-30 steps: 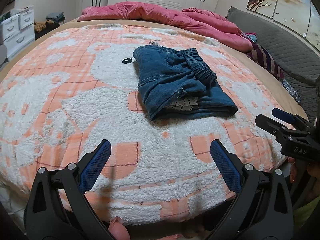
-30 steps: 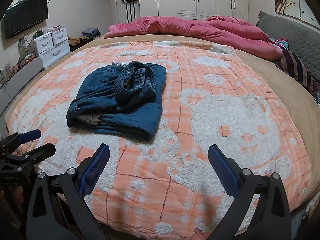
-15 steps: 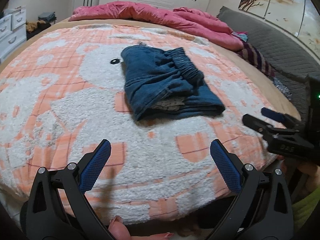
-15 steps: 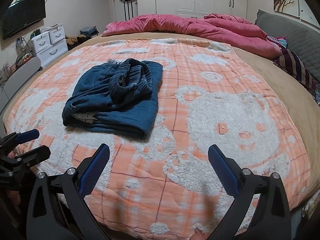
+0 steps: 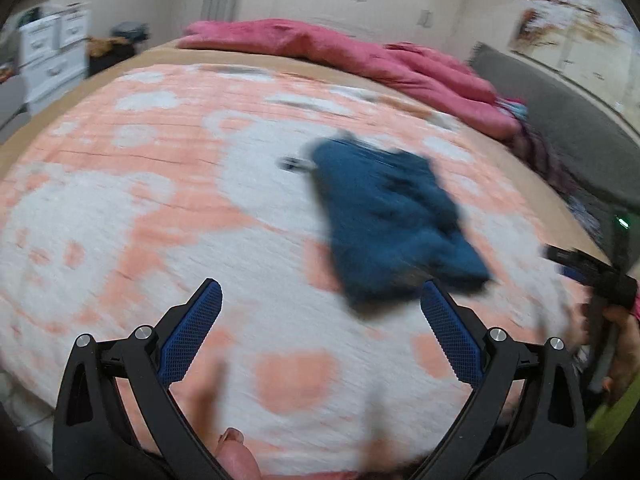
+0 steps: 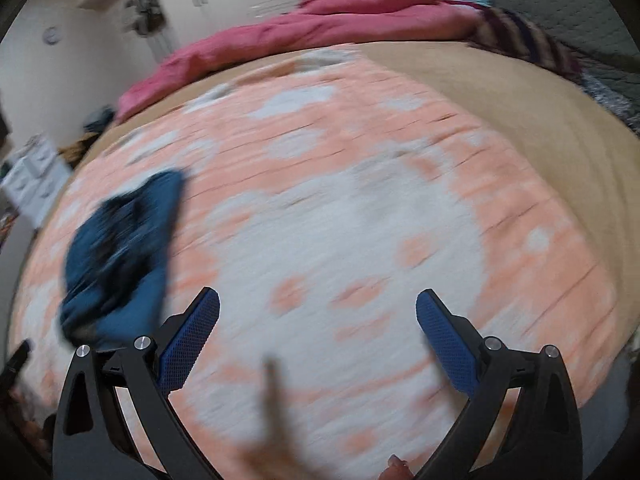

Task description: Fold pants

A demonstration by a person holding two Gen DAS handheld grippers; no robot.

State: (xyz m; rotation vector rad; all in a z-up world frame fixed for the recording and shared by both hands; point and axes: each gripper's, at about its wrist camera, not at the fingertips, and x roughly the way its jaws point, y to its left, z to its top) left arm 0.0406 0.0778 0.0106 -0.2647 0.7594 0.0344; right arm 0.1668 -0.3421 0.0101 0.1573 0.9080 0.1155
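The blue denim pants (image 5: 392,220) lie folded in a compact bundle on the orange and white bear blanket (image 5: 160,208). Both views are motion-blurred. My left gripper (image 5: 320,300) is open and empty, over the blanket near the bed's front edge, short of the pants. My right gripper (image 6: 318,308) is open and empty, with the pants (image 6: 120,256) off to its left. The right gripper also shows at the right edge of the left wrist view (image 5: 588,272).
A pink quilt (image 5: 352,56) is bunched at the bed's far side, with striped cloth (image 6: 520,40) and a grey padded headboard (image 5: 560,104) to the right. White drawers (image 5: 52,52) stand at the left beyond the bed.
Both grippers have swung quickly, blurring the views. The right wrist view has tilted and turned right, so the pants now sit far left. The pants have not moved; both grippers stay open.
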